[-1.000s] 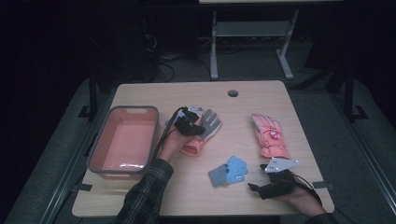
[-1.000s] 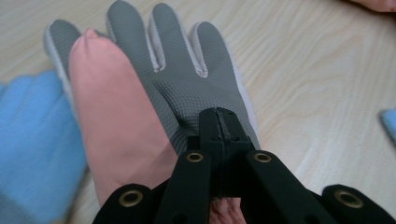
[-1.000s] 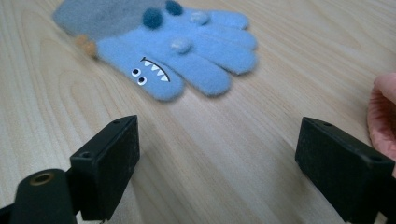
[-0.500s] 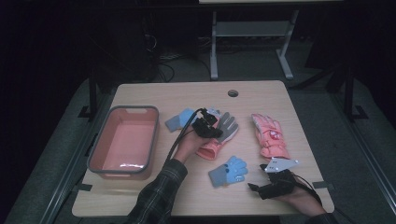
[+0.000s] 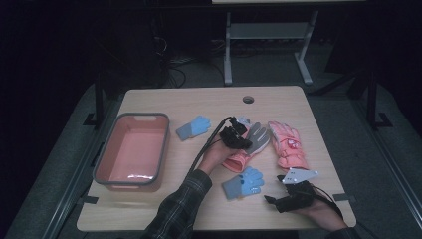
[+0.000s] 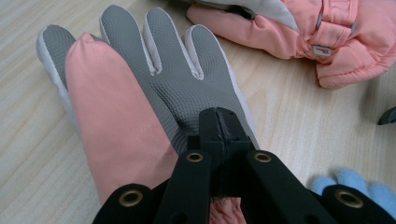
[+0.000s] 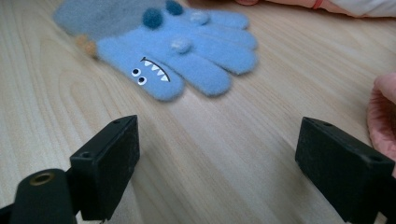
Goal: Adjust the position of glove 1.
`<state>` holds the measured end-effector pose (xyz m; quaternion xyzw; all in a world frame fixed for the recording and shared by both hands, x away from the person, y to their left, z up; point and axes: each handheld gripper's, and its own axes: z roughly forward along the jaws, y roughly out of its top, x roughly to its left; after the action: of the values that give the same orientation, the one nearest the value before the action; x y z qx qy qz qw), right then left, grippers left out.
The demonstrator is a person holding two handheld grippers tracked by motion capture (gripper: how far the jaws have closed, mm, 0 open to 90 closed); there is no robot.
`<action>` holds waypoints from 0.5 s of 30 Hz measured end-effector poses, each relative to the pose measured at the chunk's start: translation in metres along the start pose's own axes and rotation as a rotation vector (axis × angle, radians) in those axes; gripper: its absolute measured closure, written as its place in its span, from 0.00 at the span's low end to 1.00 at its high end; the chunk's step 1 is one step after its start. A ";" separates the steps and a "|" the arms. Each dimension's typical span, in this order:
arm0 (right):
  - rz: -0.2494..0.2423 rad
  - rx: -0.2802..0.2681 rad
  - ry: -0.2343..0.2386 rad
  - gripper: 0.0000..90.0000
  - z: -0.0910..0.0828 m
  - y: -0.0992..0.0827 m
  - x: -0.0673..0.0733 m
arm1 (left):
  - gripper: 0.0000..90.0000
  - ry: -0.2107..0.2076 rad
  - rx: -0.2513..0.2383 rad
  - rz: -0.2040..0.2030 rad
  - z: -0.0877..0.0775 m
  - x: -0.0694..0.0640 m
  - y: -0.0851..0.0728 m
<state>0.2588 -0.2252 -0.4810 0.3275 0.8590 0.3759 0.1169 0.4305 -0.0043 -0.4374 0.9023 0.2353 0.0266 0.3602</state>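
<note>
Left hand-held gripper point(image 6: 218, 122) clamps the grey-palmed glove point(image 6: 154, 79); right hand-held gripper point(image 7: 217, 163) gapes wide above the desk point(image 7: 243, 140).

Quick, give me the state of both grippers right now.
Left gripper: jaws shut on the pink and grey glove.
Right gripper: jaws open, holding nothing, low over the table near the blue monster glove.

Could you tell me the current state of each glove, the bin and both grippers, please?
Left gripper: shut on the pink-and-grey glove.
Pink-and-grey glove: flat, grey palm up, pinched.
Right gripper: open, nothing between its jaws.
Near blue glove: flat on the table, untouched.
Far blue glove: lying beside the bin.
Pink glove: lying flat.
Bin: upright, empty.
</note>
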 end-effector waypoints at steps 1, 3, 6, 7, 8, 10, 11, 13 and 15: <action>0.000 0.000 0.000 0.14 0.000 0.000 0.000 | 1.00 0.004 -0.008 -0.004 -0.003 0.001 0.000; 0.000 0.000 -0.001 0.14 0.000 0.000 0.000 | 1.00 0.017 -0.019 -0.010 -0.009 0.004 -0.001; 0.000 0.000 -0.001 0.14 0.000 0.000 0.000 | 1.00 0.056 -0.034 -0.026 -0.023 0.013 -0.004; 0.001 0.000 -0.001 0.14 0.000 0.000 0.000 | 1.00 0.071 -0.029 -0.026 -0.026 0.016 -0.006; 0.000 -0.001 0.000 0.14 0.000 0.000 0.000 | 1.00 0.089 -0.041 -0.047 -0.030 0.021 -0.010; -0.002 -0.004 -0.001 0.14 0.000 0.000 0.000 | 1.00 0.117 -0.048 -0.073 -0.036 0.029 -0.016; -0.002 -0.004 -0.001 0.15 0.000 0.000 0.000 | 1.00 0.133 -0.046 -0.085 -0.039 0.034 -0.019; 0.003 -0.002 0.001 0.15 0.000 0.000 0.000 | 1.00 0.170 -0.045 -0.099 -0.043 0.043 -0.026; 0.002 -0.002 0.001 0.14 0.000 0.000 0.000 | 1.00 0.205 -0.038 -0.113 -0.047 0.052 -0.033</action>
<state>0.2588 -0.2250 -0.4812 0.3281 0.8582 0.3771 0.1166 0.4535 0.0690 -0.4308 0.8732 0.3210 0.1028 0.3520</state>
